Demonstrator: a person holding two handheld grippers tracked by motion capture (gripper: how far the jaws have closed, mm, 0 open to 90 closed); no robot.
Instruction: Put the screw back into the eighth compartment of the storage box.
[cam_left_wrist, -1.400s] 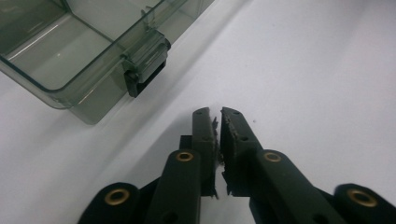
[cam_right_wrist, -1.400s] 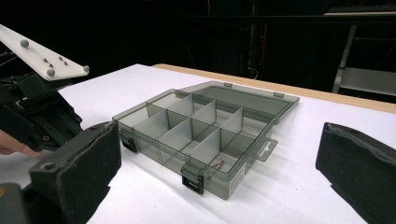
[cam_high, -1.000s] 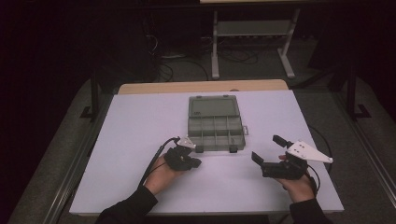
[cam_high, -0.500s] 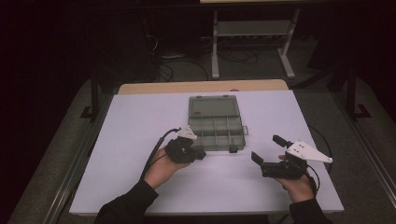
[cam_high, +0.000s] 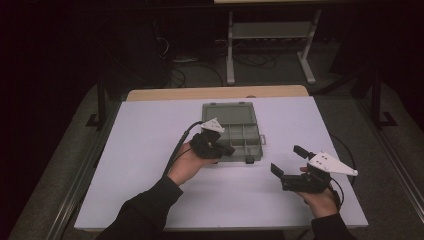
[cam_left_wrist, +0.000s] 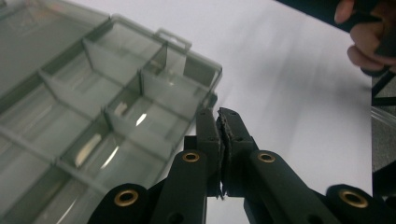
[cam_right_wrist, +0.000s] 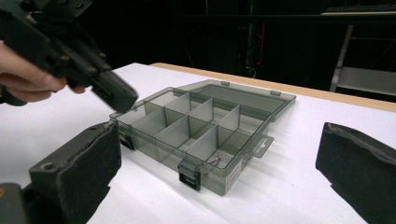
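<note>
Grey plastic box (cam_high: 233, 131) sat open near the middle of the white counter (cam_high: 140, 150), lid laid flat on the far side, tray split by dividers into several compartments. Left hand-held gripper (cam_high: 227, 150) hovered w/ its tip over the box's near-left corner; in the left gripper view its jaws were pressed together, pads touching, nothing between them, pointing just past the box edge toward bare counter. Its cable ran back along the person's left hand (cam_high: 187, 162) and dark sleeve (cam_high: 145, 215). Right hand-held gripper (cam_high: 289, 161) was held well apart from the box, at the near-right of the counter, grey three-cornered plate on top; jaws stood wide apart & empty, and in the right gripper view they framed the box from either side w/out touching it. Same view showed a small metal item (cam_right_wrist: 214, 161), prob. a screw, lying in the compartment at the corner nearest the camera; other compartments looked bare from there. Left gripper view showed a couple of pale slim bits (cam_left_wrist: 87, 148) in compartments, too blurred to ID. Two dark latches (cam_right_wrist: 188, 178) hung on the box's front wall. Beyond the counter, a metal stand (cam_high: 270, 45) stood in the dark room.
</note>
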